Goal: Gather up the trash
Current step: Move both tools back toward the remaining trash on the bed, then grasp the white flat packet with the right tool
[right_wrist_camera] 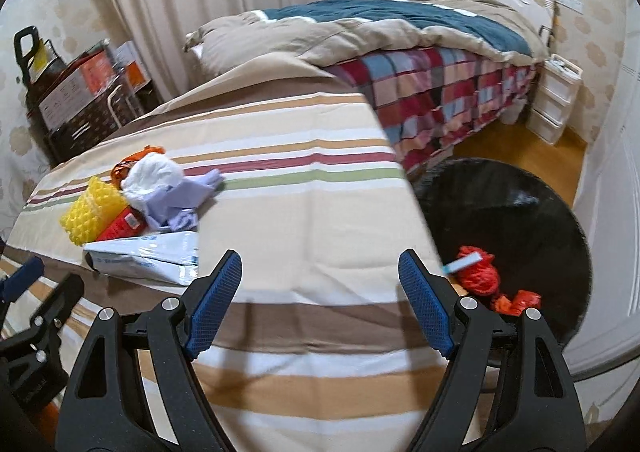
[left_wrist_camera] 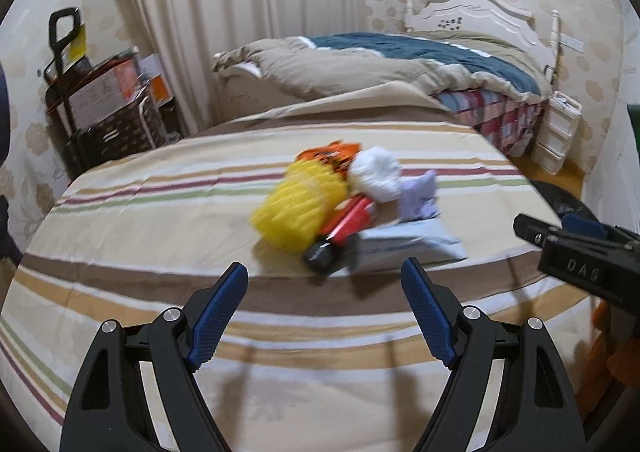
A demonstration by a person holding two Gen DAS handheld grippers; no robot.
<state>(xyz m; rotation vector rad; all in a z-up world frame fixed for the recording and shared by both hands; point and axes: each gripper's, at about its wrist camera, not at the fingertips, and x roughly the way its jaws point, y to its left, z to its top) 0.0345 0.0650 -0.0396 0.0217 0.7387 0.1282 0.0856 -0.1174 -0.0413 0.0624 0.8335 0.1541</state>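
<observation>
A pile of trash lies on the striped sheet (left_wrist_camera: pixel 160 236): yellow foam netting (left_wrist_camera: pixel 296 207), an orange wrapper (left_wrist_camera: pixel 332 155), a crumpled white tissue (left_wrist_camera: pixel 376 173), a lilac cloth (left_wrist_camera: pixel 420 195), a red packet (left_wrist_camera: pixel 352 219) with a black end and a flat white mailer bag (left_wrist_camera: pixel 404 244). My left gripper (left_wrist_camera: pixel 324 276) is open and empty just short of the pile. My right gripper (right_wrist_camera: pixel 320 264) is open and empty over the sheet, right of the pile (right_wrist_camera: pixel 140 203). A black bin (right_wrist_camera: pixel 508 219) beside the bed holds red-orange trash (right_wrist_camera: pixel 480 276).
A rumpled duvet (left_wrist_camera: pixel 380 59) and white headboard (left_wrist_camera: pixel 472 11) lie beyond. A cart with boxes (left_wrist_camera: pixel 104 107) stands at the left wall, white drawers (left_wrist_camera: pixel 556 131) at the right. The right gripper's body (left_wrist_camera: pixel 580 252) shows at the left view's right edge.
</observation>
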